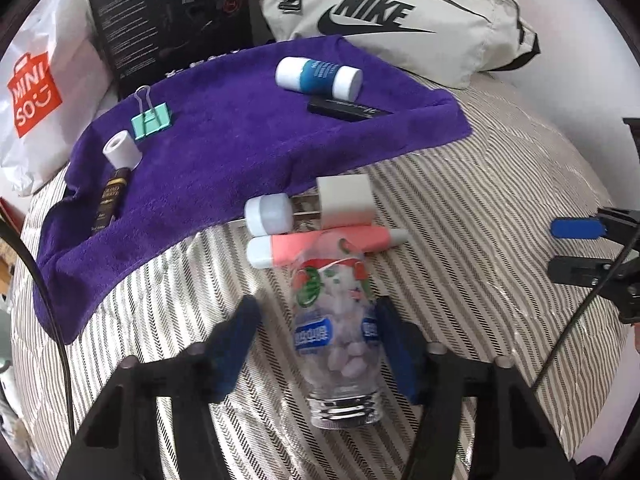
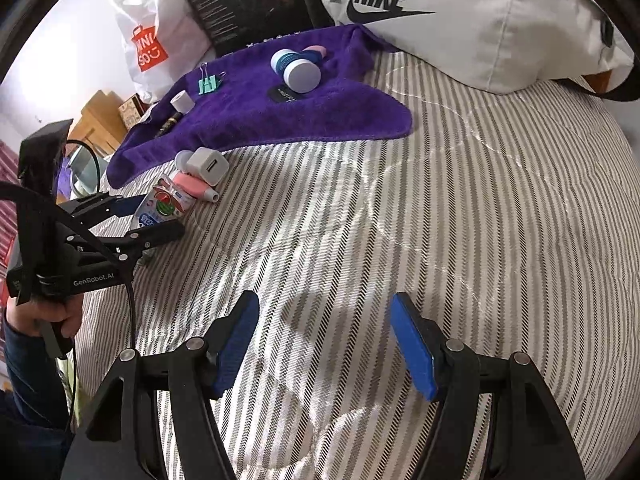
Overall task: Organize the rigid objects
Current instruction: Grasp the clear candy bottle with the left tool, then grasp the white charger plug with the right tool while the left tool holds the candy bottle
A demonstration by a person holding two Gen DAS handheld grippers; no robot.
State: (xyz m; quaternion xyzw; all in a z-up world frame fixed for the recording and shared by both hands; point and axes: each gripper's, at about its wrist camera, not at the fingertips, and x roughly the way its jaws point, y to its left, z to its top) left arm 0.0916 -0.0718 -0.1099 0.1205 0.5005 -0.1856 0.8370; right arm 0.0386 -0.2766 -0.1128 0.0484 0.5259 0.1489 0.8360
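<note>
A clear plastic bottle (image 1: 334,332) with a watermelon label and pale pellets inside lies on the striped bedding. My left gripper (image 1: 316,308) is open and straddles it: the right pad is at the bottle's side, the left pad stands clear of it. Just beyond lie a pink-and-white tube (image 1: 320,248), a white charger plug (image 1: 346,202) and a small white capped piece (image 1: 268,214). The purple towel (image 1: 240,152) carries a blue-and-white bottle (image 1: 318,76), a black tube (image 1: 348,110), a teal binder clip (image 1: 152,120), a white roll (image 1: 122,150) and a dark tube (image 1: 112,200). My right gripper (image 2: 325,304) is open over bare bedding.
A grey Nike bag (image 1: 400,12), a black box (image 1: 168,20) and a white Miniso bag (image 1: 36,92) line the far side behind the towel. A black cable (image 1: 44,280) hangs at the left. A hand (image 2: 44,316) holds the left gripper's handle.
</note>
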